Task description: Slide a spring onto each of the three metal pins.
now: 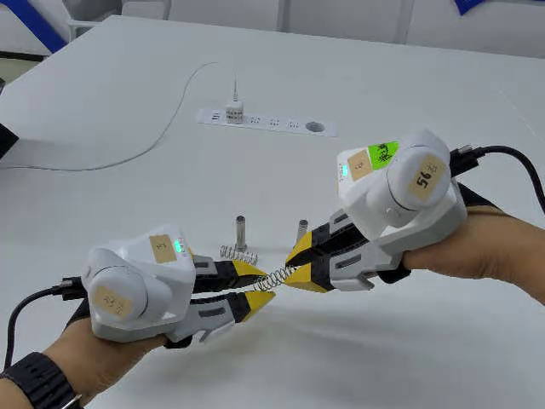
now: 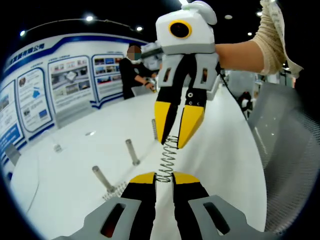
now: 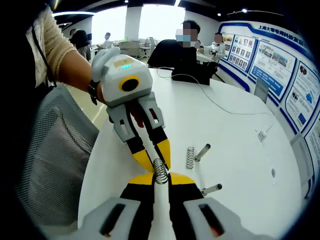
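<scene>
Spreading across the head view is a white worktop (image 1: pixel 128 111). A long white power strip (image 1: pixel 268 121) lies toward its far edge, and a thin cable (image 1: pixel 162 136) curves away from the strip toward the left edge.

Toward the near edge the two grippers meet nose to nose, both lifted off the surface. The right gripper (image 1: pixel 295 266) comes in from the right side, angled down and to the left. The left gripper (image 1: pixel 257 284) comes in from the near left corner, pointing right. Each has grey-white housing and black fingers with yellow tips.

One spring (image 1: pixel 274 278) is stretched in the short gap between them. The left gripper view shows the right gripper's yellow tips pinched on the far end, and the left gripper's own tips clenched on the near end. The right gripper view shows the same pairing from the other side. The spring therefore hangs in the air between the two claws, clear of the worktop, each claw grasping one end.

Just behind the grippers, near the middle of the worktop, stand two upright metal pins. The taller pin (image 1: pixel 241 232) is to the left and the shorter pin (image 1: pixel 302 228) to the right, just beside the right gripper's fingers. Both pins are bare.

A second spring (image 1: pixel 238 253) lies on its side on the worktop at the foot of the taller pin, just beyond the left gripper's upper finger.
</scene>
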Demonstrator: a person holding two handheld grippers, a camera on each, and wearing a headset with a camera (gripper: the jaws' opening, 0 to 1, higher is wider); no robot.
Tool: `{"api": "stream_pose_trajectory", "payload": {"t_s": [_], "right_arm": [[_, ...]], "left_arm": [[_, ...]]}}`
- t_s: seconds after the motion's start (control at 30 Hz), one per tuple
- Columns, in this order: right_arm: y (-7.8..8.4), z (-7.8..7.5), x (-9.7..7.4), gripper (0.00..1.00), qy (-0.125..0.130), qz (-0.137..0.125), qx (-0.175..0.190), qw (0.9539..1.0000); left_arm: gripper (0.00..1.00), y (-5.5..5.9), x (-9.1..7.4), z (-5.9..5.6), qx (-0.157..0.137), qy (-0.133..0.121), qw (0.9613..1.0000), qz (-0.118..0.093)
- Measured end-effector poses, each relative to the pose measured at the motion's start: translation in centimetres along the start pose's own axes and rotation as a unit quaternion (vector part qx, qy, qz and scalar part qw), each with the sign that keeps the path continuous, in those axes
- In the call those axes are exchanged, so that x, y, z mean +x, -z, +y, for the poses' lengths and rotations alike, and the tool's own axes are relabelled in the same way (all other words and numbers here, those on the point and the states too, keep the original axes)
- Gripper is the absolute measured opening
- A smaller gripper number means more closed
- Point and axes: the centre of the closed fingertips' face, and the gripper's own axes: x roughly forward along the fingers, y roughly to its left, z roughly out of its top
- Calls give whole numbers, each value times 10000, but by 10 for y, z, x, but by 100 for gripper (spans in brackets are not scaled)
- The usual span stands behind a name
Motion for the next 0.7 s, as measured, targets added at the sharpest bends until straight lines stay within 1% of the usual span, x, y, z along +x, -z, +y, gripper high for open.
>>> {"api": "stream_pose_trajectory", "payload": {"t_s": [0.3, 0.7], "right_arm": [[-19, 1, 0, 11, 70, -364, 33, 9993], [-29, -1, 4, 11, 145, -584, 97, 9981]], "left_arm": [[11, -3, 1, -1, -21, 1, 10000, -30], [12, -7, 4, -3, -120, -16, 9999, -123]]}}
